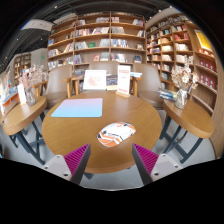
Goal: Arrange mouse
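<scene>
A white mouse [117, 133] with orange and dark markings lies on the round wooden table [100, 120], near its front edge. A light blue mouse mat [78, 108] lies flat on the table behind and to the left of the mouse. My gripper [110, 160] is open and empty. Its two fingers with magenta pads [75, 157] are spread wide, just short of the table's front edge. The mouse sits beyond the fingers, in line with the gap between them.
Wooden chairs [95, 82] stand behind the round table. Other wooden tables stand at the left [20, 112] and right [195, 110], with small things on them. Bookshelves [100, 38] line the back wall. Grey floor lies below the table's front edge.
</scene>
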Tool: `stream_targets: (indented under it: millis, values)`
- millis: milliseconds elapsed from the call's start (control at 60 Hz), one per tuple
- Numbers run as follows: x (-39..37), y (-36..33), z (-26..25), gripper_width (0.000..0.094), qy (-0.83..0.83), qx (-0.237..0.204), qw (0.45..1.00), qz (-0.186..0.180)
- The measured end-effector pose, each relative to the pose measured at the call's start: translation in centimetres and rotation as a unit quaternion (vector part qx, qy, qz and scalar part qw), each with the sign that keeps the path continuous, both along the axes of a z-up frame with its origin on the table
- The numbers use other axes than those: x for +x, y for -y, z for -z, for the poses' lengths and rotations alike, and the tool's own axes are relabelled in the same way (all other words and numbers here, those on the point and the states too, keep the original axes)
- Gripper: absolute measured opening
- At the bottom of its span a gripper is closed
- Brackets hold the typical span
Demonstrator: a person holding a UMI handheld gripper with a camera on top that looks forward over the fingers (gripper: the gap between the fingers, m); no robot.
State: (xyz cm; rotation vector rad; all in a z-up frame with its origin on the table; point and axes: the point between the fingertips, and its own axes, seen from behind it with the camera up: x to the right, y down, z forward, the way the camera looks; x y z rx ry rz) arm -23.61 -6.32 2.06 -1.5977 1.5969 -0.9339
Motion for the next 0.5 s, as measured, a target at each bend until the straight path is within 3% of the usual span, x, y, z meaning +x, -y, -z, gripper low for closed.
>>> stream_targets:
  millis: [500]
  values:
    - [6.4,-0.3,3.2,0.086,-0.036,0.013,0.999,0.009]
